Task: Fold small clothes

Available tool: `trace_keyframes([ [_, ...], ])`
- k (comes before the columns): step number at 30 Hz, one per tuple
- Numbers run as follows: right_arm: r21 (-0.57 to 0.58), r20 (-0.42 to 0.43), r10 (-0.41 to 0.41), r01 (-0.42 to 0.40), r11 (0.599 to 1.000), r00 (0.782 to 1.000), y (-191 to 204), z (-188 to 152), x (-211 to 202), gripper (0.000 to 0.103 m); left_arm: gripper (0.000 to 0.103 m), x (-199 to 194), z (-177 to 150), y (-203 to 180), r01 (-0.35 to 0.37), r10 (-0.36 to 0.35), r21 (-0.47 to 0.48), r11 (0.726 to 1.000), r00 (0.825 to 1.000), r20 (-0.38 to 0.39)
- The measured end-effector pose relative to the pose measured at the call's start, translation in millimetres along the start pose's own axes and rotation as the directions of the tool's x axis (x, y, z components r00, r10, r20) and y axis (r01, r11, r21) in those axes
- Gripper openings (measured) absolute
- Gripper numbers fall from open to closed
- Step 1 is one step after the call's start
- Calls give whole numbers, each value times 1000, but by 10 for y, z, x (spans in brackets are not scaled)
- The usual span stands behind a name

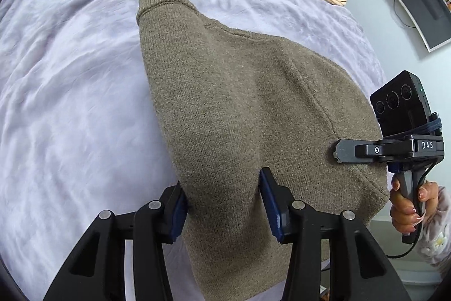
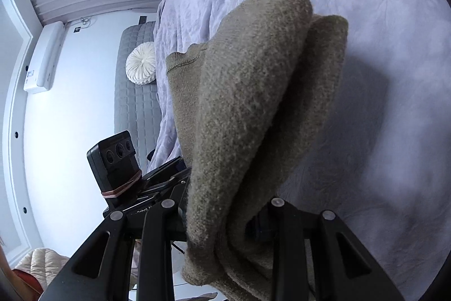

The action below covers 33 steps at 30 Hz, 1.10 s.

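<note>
Between the blue pads of the left tongs a bunched edge of the olive knitted sweater is pinched, the rest draping away over the lilac bedcover beyond. To their right, the right tongs, held by a hand, clamp the same sweater at its hem. Seen from the right tongs, the folded knit hangs thick between narrowed jaws, with the left device just to the left.
</note>
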State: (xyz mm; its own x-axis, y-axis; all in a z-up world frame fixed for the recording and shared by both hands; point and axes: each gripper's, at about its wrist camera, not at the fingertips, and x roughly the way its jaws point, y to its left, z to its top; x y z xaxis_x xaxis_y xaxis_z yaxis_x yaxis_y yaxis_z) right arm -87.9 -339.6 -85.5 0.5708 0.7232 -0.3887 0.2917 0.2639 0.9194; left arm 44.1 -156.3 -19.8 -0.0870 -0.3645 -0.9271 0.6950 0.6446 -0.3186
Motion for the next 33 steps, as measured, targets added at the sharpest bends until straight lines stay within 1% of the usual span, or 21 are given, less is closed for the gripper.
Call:
trace_keyframes([
  [4, 8, -37, -8, 8, 1000, 999, 22, -194, 382, 32, 49, -64, -359, 285, -23, 22, -67, 997, 1000, -8],
  [6, 8, -56, -51, 51, 999, 997, -7, -220, 542, 33, 49, 8, -509, 407, -97, 96, -77, 992, 995, -10],
  [7, -3, -64, -102, 102, 995, 993, -42, -221, 616, 34, 49, 64, -573, 461, -169, 169, -72, 983, 986, -16],
  [8, -4, -70, -178, 178, 984, 982, -100, -214, 669, 35, 49, 128, -633, 521, -251, 249, -70, 966, 968, -34],
  [9, 5, -74, -263, 264, 964, 962, -166, -203, 690, 35, 49, 168, -659, 552, -286, 283, -79, 955, 958, -45],
  [10, 10, -65, -351, 353, 936, 934, -209, -193, 664, 39, 51, 169, -707, 620, -300, 296, -99, 949, 954, -52],
  [11, 16, -44, -403, 404, 914, 914, -217, -190, 609, 50, 52, 128, -758, 700, -283, 280, -133, 950, 959, -42],
  [13, 34, 6, -445, 444, 895, 896, -182, -214, 431, 57, 52, 48, -819, 799, -294, 294, -168, 941, 955, -26],
  [15, 48, 30, -427, 426, 904, 904, -119, -262, 288, 57, 52, -21, -841, 872, -298, 302, -193, 935, 953, -13],
  [19, 65, 7, -306, 305, 950, 952, -73, -366, 276, 57, 52, -57, -812, 855, -250, 259, -218, 943, 966, 12],
  [20, 67, -9, -298, 298, 952, 954, -89, -390, 336, 53, 52, -50, -817, 826, -246, 257, -214, 945, 966, 24],
  [21, 52, -26, -305, 306, 950, 952, -81, -404, 409, 44, 52, -34, -830, 796, -244, 257, -208, 947, 966, 33],
  [22, 5, -41, -353, 354, 935, 935, -27, -410, 483, 7, 52, 17, -824, 758, -256, 267, -200, 946, 963, 29],
  [23, -52, -40, -425, 423, 905, 904, 12, -491, 487, 8, 52, 105, -850, 722, -278, 285, -187, 942, 959, 8],
  [24, -119, -26, -505, 499, 858, 862, 29, -570, 474, 8, 53, 215, -796, 665, -285, 289, -183, 941, 957, -2],
  [25, -195, -7, -596, 583, 789, 803, 42, -591, 536, 8, 58, 259, -838, 651, -284, 288, -180, 942, 958, -6],
  [26, -215, -10, -624, 607, 765, 782, -5, -591, 576, 8, 61, 287, -864, 635, -296, 300, -180, 938, 954, -4],
  [27, -193, -24, -618, 603, 774, 786, -105, -596, 552, 8, 62, 287, -884, 620, -315, 321, -175, 933, 947, 4],
  [28, -161, -30, -597, 586, 794, 802, -175, -592, 540, 8, 62, 287, -886, 599, -325, 331, -167, 931, 943, 10],
  [30, -144, -22, -577, 569, 810, 816, -204, -593, 494, 8, 62, 276, -882, 595, -324, 330, -168, 931, 944, 8],
  [33, -162, -7, -616, 607, 778, 787, -138, -652, 462, 8, 62, 276, -860, 612, -319, 323, -172, 932, 946, -2],
])
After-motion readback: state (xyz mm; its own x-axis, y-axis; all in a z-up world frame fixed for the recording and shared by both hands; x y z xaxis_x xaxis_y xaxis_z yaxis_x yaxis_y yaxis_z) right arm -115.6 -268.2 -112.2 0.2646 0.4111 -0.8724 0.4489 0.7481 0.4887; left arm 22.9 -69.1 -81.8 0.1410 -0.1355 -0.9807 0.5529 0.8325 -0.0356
